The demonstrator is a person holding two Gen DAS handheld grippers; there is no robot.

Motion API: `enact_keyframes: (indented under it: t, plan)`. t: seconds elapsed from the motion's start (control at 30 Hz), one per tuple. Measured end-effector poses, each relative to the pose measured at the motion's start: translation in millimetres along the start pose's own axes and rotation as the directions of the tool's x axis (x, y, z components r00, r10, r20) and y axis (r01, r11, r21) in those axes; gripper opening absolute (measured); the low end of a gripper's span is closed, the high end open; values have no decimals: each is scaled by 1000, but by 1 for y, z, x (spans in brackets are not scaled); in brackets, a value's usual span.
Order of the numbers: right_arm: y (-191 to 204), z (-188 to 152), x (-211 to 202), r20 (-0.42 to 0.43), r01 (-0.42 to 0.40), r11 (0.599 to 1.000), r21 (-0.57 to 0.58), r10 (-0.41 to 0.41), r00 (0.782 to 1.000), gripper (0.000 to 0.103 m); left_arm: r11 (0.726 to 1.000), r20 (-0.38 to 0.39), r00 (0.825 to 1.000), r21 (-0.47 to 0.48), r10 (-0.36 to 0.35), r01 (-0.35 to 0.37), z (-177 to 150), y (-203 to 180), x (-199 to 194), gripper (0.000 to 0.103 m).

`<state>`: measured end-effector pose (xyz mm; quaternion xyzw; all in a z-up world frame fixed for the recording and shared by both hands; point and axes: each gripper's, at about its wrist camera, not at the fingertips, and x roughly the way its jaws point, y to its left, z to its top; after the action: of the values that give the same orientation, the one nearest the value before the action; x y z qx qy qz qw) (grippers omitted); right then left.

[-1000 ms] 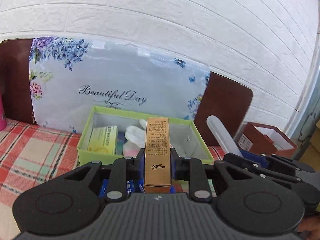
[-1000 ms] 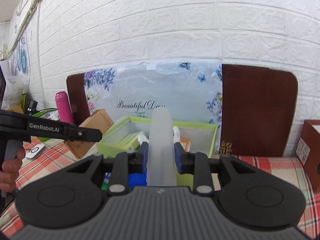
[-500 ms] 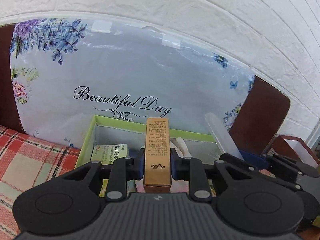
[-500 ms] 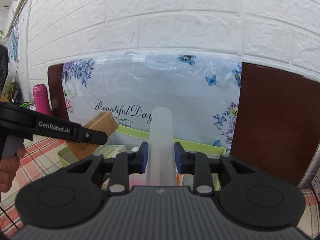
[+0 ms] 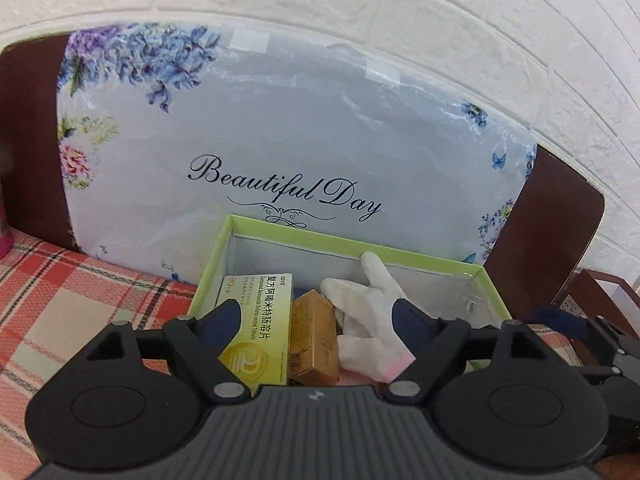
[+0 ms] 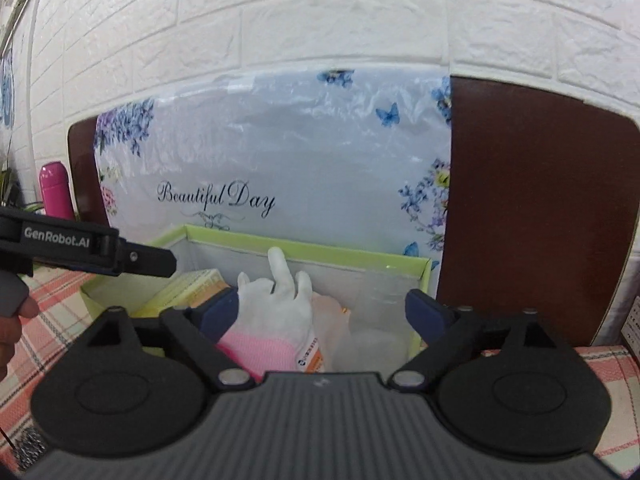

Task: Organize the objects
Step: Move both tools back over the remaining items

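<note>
In the green box (image 5: 420,257) on the plaid worktop (image 5: 80,300): gold carton (image 5: 314,340) lying flat at centre, long side toward the camera, brown-gold with small dark print. Yellow pill box (image 5: 258,320) touching it at 9 o'clock, gold round logo on its near end. White glove (image 5: 372,320) at 3 o'clock of the carton, fingers spread, one finger up against the far wall, pink cuff near. Left claw (image 5: 318,316) jaws opening, wide apart; the box contents show in the gap between them, pads pressing on nothing. Right claw (image 6: 324,312) jaws opening too, widest spread, blue pads clear of everything.

Right view only: frosted tube (image 6: 360,332) lying in the box at 3 o'clock of the glove (image 6: 276,304), pale and see-through, hard to outline; orange-white pack (image 6: 312,356) partly under the glove cuff; pink bottle (image 6: 56,190) at 9 o'clock by the wall; left claw's arm with a hand (image 6: 12,320) at the left edge. Left view only: gold carton in full, and a dark red box (image 5: 592,300) at 3 o'clock. Floral board (image 5: 280,140) leans behind the green box (image 6: 352,254) in both.
</note>
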<state>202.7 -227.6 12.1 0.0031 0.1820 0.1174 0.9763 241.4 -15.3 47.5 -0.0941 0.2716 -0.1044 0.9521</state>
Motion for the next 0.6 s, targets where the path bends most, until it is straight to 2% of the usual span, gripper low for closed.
enact_keyframes:
  t: [0.07, 0.23, 0.43, 0.6]
  plan:
    - [1, 4, -22, 24, -7, 1000, 24, 7, 1000, 103, 1000, 10, 1000, -5, 20, -20, -2, -3, -24, 86]
    - [9, -1, -73, 32, -26, 997, 71, 24, 999, 103, 999, 9, 1000, -26, -20, 20, -26, -7, -70, 86]
    - [18, -33, -121, -15, -31, 991, 132, 33, 999, 103, 999, -46, 998, -21, -32, 31, -74, -11, -105, 86]
    - [21, -63, -144, -70, -14, 986, 167, 26, 997, 103, 1000, -91, 996, -22, -10, 8, -105, -7, -124, 86]
